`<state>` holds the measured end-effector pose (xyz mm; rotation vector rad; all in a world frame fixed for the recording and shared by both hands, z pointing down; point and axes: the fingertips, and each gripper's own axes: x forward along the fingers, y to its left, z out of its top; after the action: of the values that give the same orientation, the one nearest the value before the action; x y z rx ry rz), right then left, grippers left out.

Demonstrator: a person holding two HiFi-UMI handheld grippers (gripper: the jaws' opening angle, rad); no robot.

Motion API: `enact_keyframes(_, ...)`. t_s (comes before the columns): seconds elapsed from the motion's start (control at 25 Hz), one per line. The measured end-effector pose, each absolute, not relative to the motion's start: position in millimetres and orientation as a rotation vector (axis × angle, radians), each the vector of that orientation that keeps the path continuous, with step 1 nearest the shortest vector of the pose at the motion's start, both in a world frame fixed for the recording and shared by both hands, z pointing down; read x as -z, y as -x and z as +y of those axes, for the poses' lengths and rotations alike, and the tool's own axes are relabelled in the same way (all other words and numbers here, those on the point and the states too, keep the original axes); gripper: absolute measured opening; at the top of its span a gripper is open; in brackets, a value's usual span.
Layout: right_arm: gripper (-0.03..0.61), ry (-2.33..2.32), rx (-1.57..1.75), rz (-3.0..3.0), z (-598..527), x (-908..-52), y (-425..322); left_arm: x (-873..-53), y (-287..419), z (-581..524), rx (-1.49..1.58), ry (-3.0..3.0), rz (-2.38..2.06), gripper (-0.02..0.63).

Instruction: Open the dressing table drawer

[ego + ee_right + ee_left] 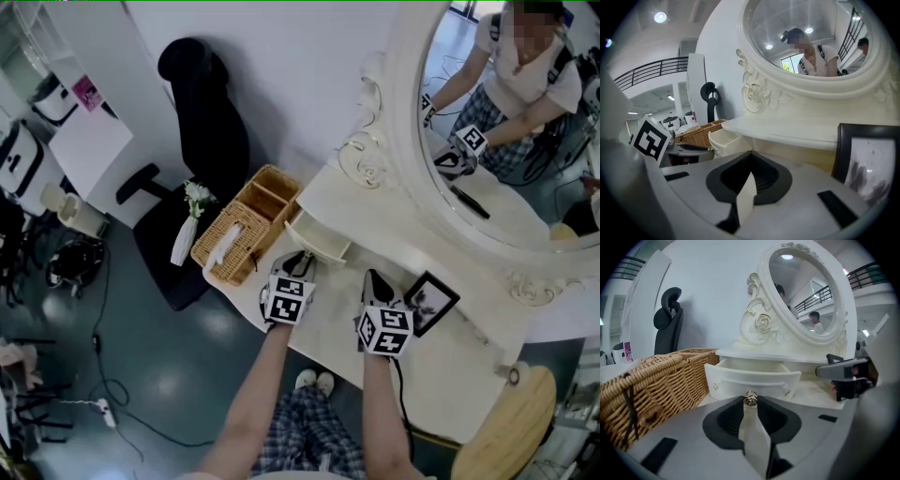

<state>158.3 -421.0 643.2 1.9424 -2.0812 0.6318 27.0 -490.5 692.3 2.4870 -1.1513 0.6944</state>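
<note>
The white dressing table carries a small drawer, which stands pulled out from under the mirror shelf. In the left gripper view its curved front faces me, and a little metal knob sits pinched between the jaw tips. My left gripper is shut on that knob. My right gripper hovers over the tabletop just right of the drawer, its jaws shut with nothing between them. From the right gripper view the drawer shows to the left, with the left gripper beside it.
A wicker basket sits at the table's left end, close to the drawer. A black picture frame leans beside my right gripper. The oval mirror rises behind. A black office chair and a round wooden stool stand on the floor.
</note>
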Motion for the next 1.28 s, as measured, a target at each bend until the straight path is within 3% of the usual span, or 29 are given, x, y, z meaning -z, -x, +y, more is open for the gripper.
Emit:
enact_keyframes(0.44,0.012,-1.945,-0.629,-2.085,-412,-641,-153,-693,-27,-483,-0.696,-2.522,-1.102,0.114)
enact_keyframes(0.6,0.012,-1.963,-0.62,-2.079,-408,-636,-157,-683,-28,-476,-0.681,-2.556,-1.082,0.262)
enact_keyframes(0.72,0.012,-1.982,-0.613,-2.074,-406,-631,-162,-669,-21,-471,-0.65,-2.58,-1.131,0.31)
enact_keyframes(1.16,0.012,-2.04,-0.553,-2.071,-384,-596,-172,-617,3,-455,-0.484,-2.572,-1.227,0.311)
enact_keyframes(1.28,0.012,-2.059,-0.508,-2.077,-371,-575,-179,-589,10,-443,-0.439,-2.586,-1.241,0.272)
